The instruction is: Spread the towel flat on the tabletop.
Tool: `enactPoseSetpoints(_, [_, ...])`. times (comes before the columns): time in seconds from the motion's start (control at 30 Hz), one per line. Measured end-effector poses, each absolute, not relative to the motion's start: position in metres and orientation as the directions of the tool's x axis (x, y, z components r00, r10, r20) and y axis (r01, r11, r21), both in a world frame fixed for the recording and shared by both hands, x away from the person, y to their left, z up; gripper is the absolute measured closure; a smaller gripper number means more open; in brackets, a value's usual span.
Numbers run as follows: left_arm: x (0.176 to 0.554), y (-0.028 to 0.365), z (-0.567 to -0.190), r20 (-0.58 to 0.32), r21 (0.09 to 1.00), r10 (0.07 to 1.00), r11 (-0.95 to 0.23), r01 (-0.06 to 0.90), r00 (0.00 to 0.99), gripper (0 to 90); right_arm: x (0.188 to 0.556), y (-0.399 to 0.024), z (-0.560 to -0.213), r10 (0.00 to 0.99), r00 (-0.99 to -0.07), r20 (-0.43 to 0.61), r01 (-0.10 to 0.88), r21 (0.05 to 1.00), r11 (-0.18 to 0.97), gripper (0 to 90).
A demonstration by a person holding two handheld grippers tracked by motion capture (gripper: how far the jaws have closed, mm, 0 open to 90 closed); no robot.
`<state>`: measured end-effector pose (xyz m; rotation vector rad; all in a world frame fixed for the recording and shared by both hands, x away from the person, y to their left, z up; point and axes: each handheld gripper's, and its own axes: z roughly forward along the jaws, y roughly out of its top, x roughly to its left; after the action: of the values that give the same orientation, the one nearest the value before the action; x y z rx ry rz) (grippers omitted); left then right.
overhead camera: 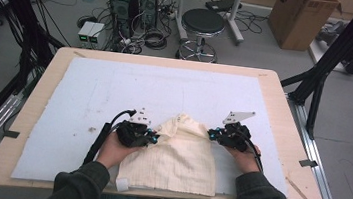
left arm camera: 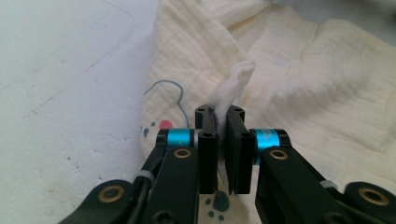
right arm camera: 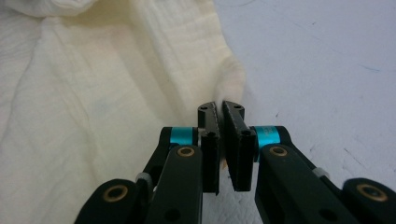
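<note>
High view first: at the bottom edge I see my sleeves and hands coming in, and just above them the cream cloth (overhead camera: 178, 155) lies low and centre in the frame, on the white mat (overhead camera: 89, 94) that covers the wooden table (overhead camera: 276, 90). My left gripper (overhead camera: 152, 138) sits at the cloth's left edge, my right gripper (overhead camera: 212, 134) at its upper right edge, both touching the fabric. In the left gripper view the jaws are pinched nearly together on a raised fold of the cloth (left arm camera: 280, 84), which bunches up between the tips at frame centre. In the right gripper view the jaws likewise clamp a puckered bit of the cloth's edge (right arm camera: 93, 93), the bare mat (right arm camera: 317, 70) to the right. Beyond the table, top centre, stand a black stool (overhead camera: 202, 24), computer towers (overhead camera: 134, 1) and a cardboard box (overhead camera: 299, 18) on the floor.
</note>
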<state>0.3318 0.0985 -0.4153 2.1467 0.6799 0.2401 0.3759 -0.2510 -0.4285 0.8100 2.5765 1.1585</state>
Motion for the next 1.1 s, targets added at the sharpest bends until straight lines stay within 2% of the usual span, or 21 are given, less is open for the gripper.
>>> enactPoseSetpoints(0.13, [0.331, 0.113, -0.408, -0.045, 0.788, 0.577, -0.481, 0.384, 0.815, 85.5, 0.373, -0.250, -0.425, 0.549, -0.835, 0.030, 0.383, 0.749, 0.540, 85.4])
enactPoseSetpoints(0.3, [0.345, 0.143, -0.400, -0.042, 0.811, 0.669, -0.411, 0.417, 0.742, 85.6, 0.374, -0.244, -0.413, 0.538, -0.843, 0.023, 0.360, 0.767, 0.531, 85.5])
enactPoseSetpoints(0.47, [0.381, 0.164, -0.391, -0.044, 0.825, 0.760, -0.339, 0.453, 0.649, 86.1, 0.396, -0.229, -0.402, 0.548, -0.836, 0.002, 0.363, 0.751, 0.552, 85.6])
enactPoseSetpoints(0.53, [0.397, 0.170, -0.390, -0.042, 0.822, 0.789, -0.322, 0.470, 0.613, 86.2, 0.409, -0.225, -0.399, 0.576, -0.817, 0.019, 0.393, 0.748, 0.534, 85.7])
enactPoseSetpoints(0.73, [0.446, 0.174, -0.398, -0.047, 0.796, 0.834, -0.301, 0.526, 0.550, 86.2, 0.445, -0.217, -0.397, 0.654, -0.756, -0.017, 0.446, 0.717, 0.535, 85.9])
enactPoseSetpoints(0.77, [0.450, 0.174, -0.400, -0.043, 0.794, 0.836, -0.303, 0.527, 0.546, 85.1, 0.450, -0.218, -0.398, 0.674, -0.738, -0.026, 0.449, 0.728, 0.519, 85.5])
enactPoseSetpoints(0.8, [0.455, 0.172, -0.403, -0.046, 0.785, 0.845, -0.299, 0.542, 0.533, 80.5, 0.454, -0.219, -0.398, 0.687, -0.726, -0.023, 0.453, 0.735, 0.504, 80.6])
enactPoseSetpoints(0.83, [0.457, 0.170, -0.406, -0.037, 0.780, 0.851, -0.303, 0.547, 0.524, 69.4, 0.460, -0.221, -0.400, 0.715, -0.698, -0.021, 0.466, 0.745, 0.477, 71.3])
enactPoseSetpoints(0.87, [0.457, 0.170, -0.407, -0.037, 0.775, 0.846, -0.311, 0.550, 0.531, 67.1, 0.465, -0.223, -0.402, 0.727, -0.687, -0.015, 0.474, 0.748, 0.464, 69.7])
enactPoseSetpoints(1.0, [0.445, 0.174, -0.404, -0.049, 0.781, 0.820, -0.324, 0.534, 0.570, 65.4, 0.465, -0.229, -0.404, 0.720, -0.693, 0.028, 0.500, 0.738, 0.453, 66.1])
enactPoseSetpoints(1.1, [0.426, 0.179, -0.396, -0.045, 0.809, 0.798, -0.324, 0.490, 0.601, 64.0, 0.452, -0.228, -0.399, 0.681, -0.733, 0.010, 0.461, 0.743, 0.485, 64.7])
